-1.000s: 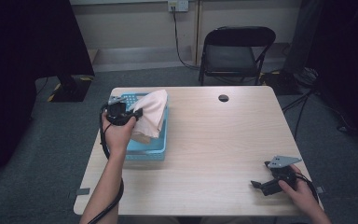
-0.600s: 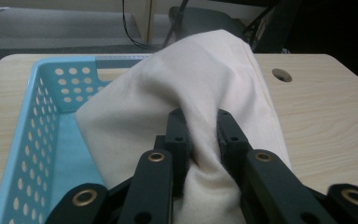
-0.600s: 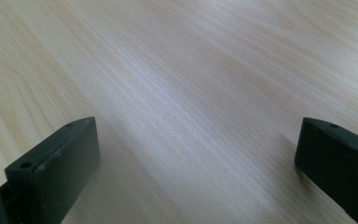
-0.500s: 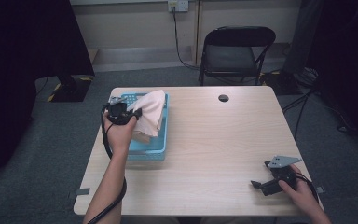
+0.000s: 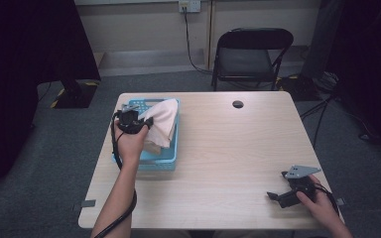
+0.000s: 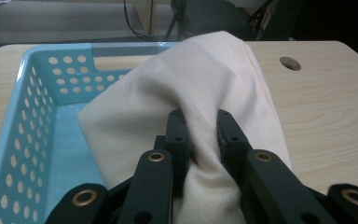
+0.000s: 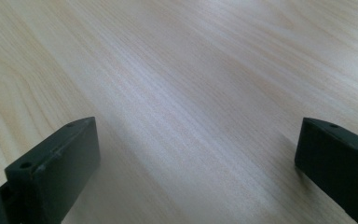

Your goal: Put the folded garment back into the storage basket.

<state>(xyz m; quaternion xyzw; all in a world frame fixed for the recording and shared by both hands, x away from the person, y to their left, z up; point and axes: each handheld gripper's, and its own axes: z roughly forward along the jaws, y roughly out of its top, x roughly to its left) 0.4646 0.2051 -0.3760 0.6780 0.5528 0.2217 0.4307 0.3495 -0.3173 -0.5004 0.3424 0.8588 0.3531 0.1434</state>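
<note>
A cream cloth (image 5: 161,121) hangs bunched over a light blue perforated basket (image 5: 163,163) at the table's left. My left gripper (image 5: 146,121) is shut on a fold of that cloth (image 6: 200,88); the two black jaws pinch the fabric between them (image 6: 204,140) above the basket (image 6: 23,121). The cloth drapes over the basket's right wall onto the table side. At the table's front right my right gripper (image 5: 274,197) rests low on the wood, held by a hand. Its jaws stand wide apart (image 7: 196,154) with bare tabletop between them.
The wooden table (image 5: 228,148) has a small dark round hole (image 5: 237,104) near its far edge. A black folding chair (image 5: 250,57) stands behind the table. Dark curtains hang at both sides. Cables trail from both grippers.
The left hand with the cloth has shifted slightly. The right gripper has stayed where it was.
</note>
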